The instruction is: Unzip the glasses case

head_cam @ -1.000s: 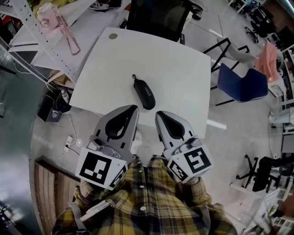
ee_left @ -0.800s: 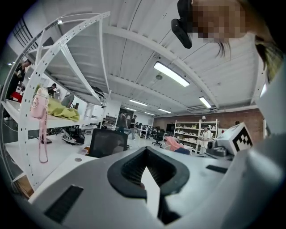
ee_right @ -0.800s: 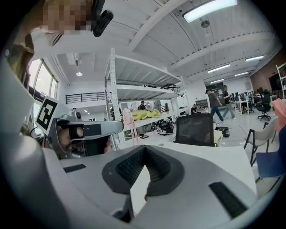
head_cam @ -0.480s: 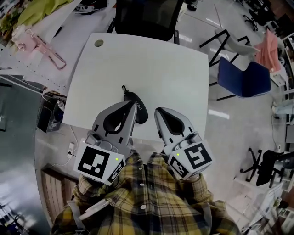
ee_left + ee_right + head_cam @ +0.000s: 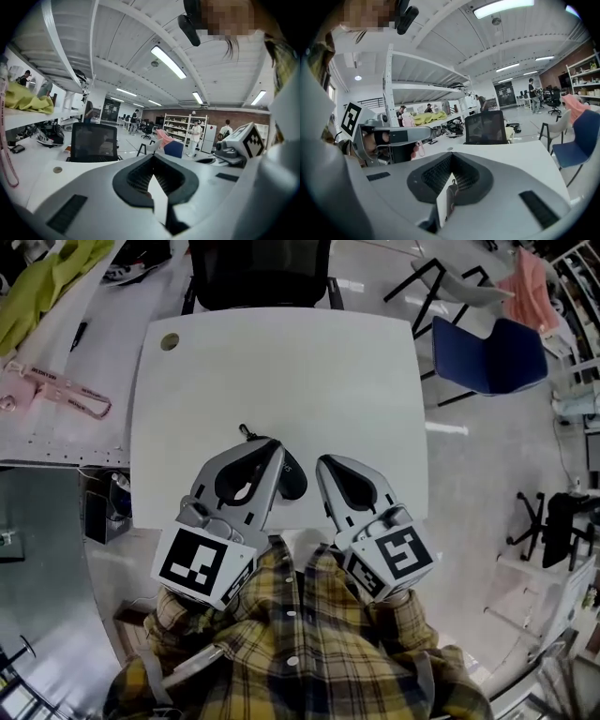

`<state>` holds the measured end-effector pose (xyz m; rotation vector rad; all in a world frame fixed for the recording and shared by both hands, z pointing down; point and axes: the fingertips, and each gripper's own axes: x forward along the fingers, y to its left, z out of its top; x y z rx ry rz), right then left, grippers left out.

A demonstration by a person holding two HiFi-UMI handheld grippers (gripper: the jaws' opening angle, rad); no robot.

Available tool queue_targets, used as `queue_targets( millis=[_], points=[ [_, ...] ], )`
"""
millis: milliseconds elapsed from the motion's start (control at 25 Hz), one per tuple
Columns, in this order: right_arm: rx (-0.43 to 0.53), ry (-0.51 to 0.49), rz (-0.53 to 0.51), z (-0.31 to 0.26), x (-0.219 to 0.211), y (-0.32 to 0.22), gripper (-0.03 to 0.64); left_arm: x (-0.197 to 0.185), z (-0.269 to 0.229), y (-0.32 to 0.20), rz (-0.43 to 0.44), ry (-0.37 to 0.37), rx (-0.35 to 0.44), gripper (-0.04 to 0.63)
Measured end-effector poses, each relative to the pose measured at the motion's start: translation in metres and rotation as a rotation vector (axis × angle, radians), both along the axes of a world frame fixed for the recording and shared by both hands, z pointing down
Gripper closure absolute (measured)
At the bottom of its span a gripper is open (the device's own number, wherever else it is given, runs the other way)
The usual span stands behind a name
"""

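- Head view: white square bench (image 5: 309, 371) with rounded corners. A small round grommet (image 5: 170, 341) sits in its far left corner.
- Black oval zip-up glasses case (image 5: 294, 480): lies on the bench close to the near edge, about midway along it. It is largely covered from above by the left tongs. A dark rounded part shows in the gap between the two tongs. A thin dark pull (image 5: 244, 431) sticks out toward the far left.
- Left tongs (image 5: 271, 456), grey shell with black-and-white marker cube (image 5: 204, 565): over the case, pointing toward the far edge. Contact with the case cannot be made out.
- Left gripper view: the left tongs (image 5: 153, 158) have their jaws closed together, with nothing held between them.
- Right tongs (image 5: 327, 472), same make with marker cube (image 5: 391, 559): just beside the case's right end, over the near edge.
- Right gripper view: the right tongs (image 5: 451, 157) have their jaws closed together, gripping nothing.
- Yellow-and-dark plaid shirt (image 5: 300, 652): fills the lower part of the head view.
- Black office chair (image 5: 258, 273): beyond the far edge.
- Blue chair (image 5: 487, 352): off the far right corner.
- Pink strap-like item (image 5: 56, 395) and yellow-green cloth (image 5: 47, 277): on a neighbouring white surface to the left.
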<state>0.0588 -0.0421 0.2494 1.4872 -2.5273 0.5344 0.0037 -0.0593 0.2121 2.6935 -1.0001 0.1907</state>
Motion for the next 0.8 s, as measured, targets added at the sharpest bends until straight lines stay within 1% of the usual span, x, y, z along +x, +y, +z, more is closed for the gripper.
queue_targets(
  millis=[80,200,240,360,560,640,800],
  points=[
    [-0.015,0.006,0.041,0.006,0.002,-0.001,0.618,0.003,0.006,-0.003,0.056,-0.015,-0.001,0.589],
    [-0.041,0.01,0.097,0.016,0.004,0.002,0.618,0.007,0.022,-0.007,0.159,-0.092,0.004,0.589],
    [-0.053,0.009,0.113,0.02,0.005,0.004,0.618,0.009,0.029,-0.007,0.206,-0.126,0.01,0.589],
    [-0.099,0.013,0.154,0.036,0.006,0.011,0.618,0.016,0.054,-0.005,0.37,-0.238,0.025,0.544],
    [-0.181,0.01,0.194,0.069,0.006,0.025,0.618,0.022,0.106,0.006,0.616,-0.416,0.052,0.443],
    [-0.215,0.007,0.206,0.081,0.005,0.031,0.618,0.024,0.125,0.01,0.7,-0.487,0.077,0.426],
    [-0.284,0.005,0.233,0.104,0.002,0.041,0.618,0.022,0.166,0.02,0.875,-0.657,0.125,0.403]
  ],
)
